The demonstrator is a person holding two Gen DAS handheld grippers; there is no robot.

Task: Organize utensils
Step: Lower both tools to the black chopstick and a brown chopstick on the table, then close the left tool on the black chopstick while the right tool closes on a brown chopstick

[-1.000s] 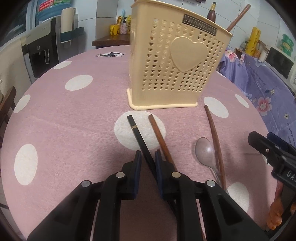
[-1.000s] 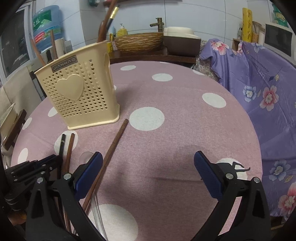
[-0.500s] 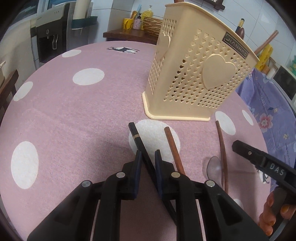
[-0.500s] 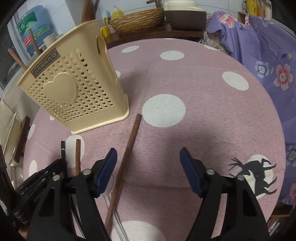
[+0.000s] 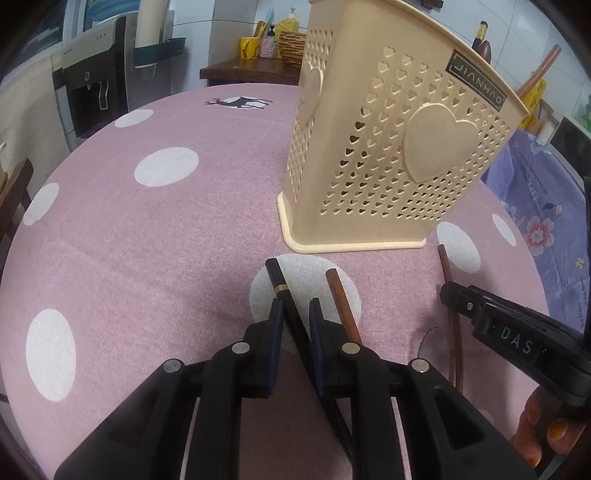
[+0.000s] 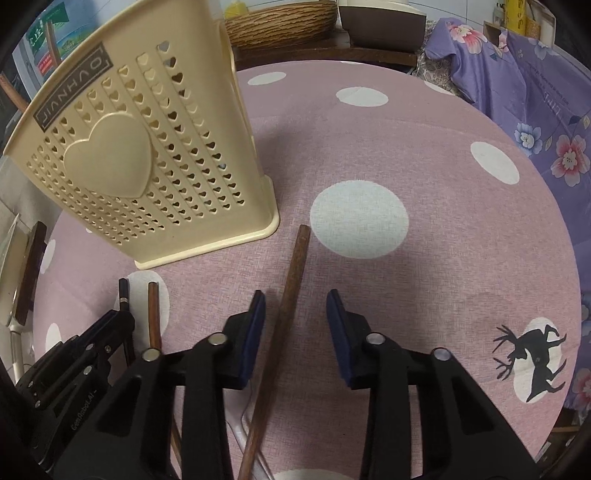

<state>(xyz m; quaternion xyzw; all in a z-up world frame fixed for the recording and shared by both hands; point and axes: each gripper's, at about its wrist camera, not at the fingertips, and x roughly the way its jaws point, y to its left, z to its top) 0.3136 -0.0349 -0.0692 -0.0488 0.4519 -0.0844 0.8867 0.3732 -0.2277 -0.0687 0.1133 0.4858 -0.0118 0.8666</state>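
A cream perforated utensil holder [image 5: 399,158] with a heart stands on the pink polka-dot table; it also shows in the right wrist view [image 6: 140,162]. My left gripper [image 5: 296,306] is shut on a black chopstick [image 5: 280,284] with a gold band. A brown chopstick [image 5: 341,306] lies just right of it. My right gripper [image 6: 295,299] is open, its fingers astride a long brown wooden stick [image 6: 290,295] lying on the table. A clear spoon [image 5: 432,339] lies partly hidden beside that stick. Brown handles [image 5: 539,70] stand in the holder.
The round table [image 6: 461,240] ends close on the right, where a purple floral cloth [image 6: 535,110] covers furniture. A water dispenser [image 5: 92,85] stands far left. A wicker basket [image 6: 280,22] sits on a counter behind the table.
The right gripper has moved forward over the long brown stick and narrowed its opening around it. The left gripper has stayed shut on the black chopstick and shifted slightly toward the holder.
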